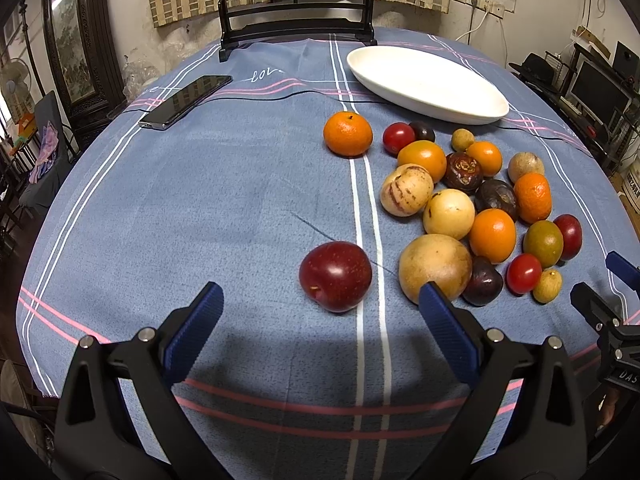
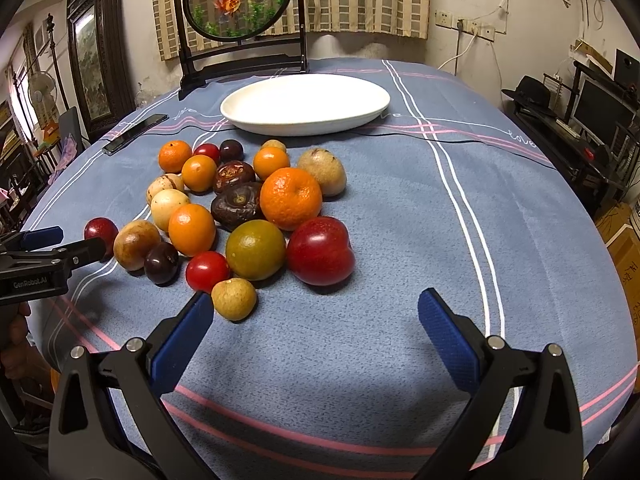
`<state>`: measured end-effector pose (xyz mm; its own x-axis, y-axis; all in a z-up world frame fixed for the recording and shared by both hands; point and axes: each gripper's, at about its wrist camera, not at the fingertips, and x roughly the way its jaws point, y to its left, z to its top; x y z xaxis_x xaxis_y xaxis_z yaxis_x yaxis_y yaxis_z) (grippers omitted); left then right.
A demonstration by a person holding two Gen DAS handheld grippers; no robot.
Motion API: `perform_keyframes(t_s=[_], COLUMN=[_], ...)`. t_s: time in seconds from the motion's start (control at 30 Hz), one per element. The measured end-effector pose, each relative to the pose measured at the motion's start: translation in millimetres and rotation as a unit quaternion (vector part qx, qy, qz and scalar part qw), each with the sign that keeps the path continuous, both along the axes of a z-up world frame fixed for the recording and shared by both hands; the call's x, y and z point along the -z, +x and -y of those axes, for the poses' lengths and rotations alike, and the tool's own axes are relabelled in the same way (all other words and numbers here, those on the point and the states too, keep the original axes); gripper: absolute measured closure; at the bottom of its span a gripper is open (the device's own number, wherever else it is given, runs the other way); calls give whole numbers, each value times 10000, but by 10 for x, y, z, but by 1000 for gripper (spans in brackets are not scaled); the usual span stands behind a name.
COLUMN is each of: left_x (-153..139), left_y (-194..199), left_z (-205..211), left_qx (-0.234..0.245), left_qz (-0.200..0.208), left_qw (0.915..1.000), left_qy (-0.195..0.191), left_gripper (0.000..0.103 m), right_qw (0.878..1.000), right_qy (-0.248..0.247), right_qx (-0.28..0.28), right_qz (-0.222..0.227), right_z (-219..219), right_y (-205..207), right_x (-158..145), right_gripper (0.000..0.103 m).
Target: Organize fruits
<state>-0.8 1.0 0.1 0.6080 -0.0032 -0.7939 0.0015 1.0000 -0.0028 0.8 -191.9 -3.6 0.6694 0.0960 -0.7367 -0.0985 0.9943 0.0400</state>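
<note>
Left claw (image 1: 320, 300) agape, red plum (image 1: 335, 276) ahead — tablecloth (image 1: 180, 220) bare leftward

Each tool is a matte black plastic clamp frame whose two arms end in blue pads with a fine ribbed texture; the left tool (image 1: 320, 304) and the right tool (image 2: 316, 312) look the same build. Round silver screws sit at the arm pivots, two on each side. Seen side-on from the right wrist view, the left tool's black body carries white lettering (it reads "GenRobot.AI").
</note>
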Motion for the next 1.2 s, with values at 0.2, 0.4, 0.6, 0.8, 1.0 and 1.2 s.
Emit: perform_keyframes(t_s=[0.2,0.4,0.6,0.8,1.0,1.2], left_x=[162,190,236,198,221,220], left_y=[-109,13,93,96,130,153], left_z=[-161,-171,-68,22,18,18], left_qx=[22,69,293,494,520,514], left_qz=[-40,56,152,320,111,46], left_qw=[10000,9996,9993,9982,9986,9986], left_qy=[59,255,-189,-122,-54,-60], left_gripper=[4,23,50,65,65,64], right_qw=[10000,10000,10000,9995,9991,9972], right_qy=[11,15,-7,-150,-282,-400], right_qx=[24,-16,-10,176,138,-103], right_qz=[-19,-60,-66,-203,-287,-622], right_z=[40,19,48,146,235,168], right_y=[53,59,67,113,192,398], right_x=[-20,6,10,27,13,155], right_gripper=[1,1,1,1,1,21])
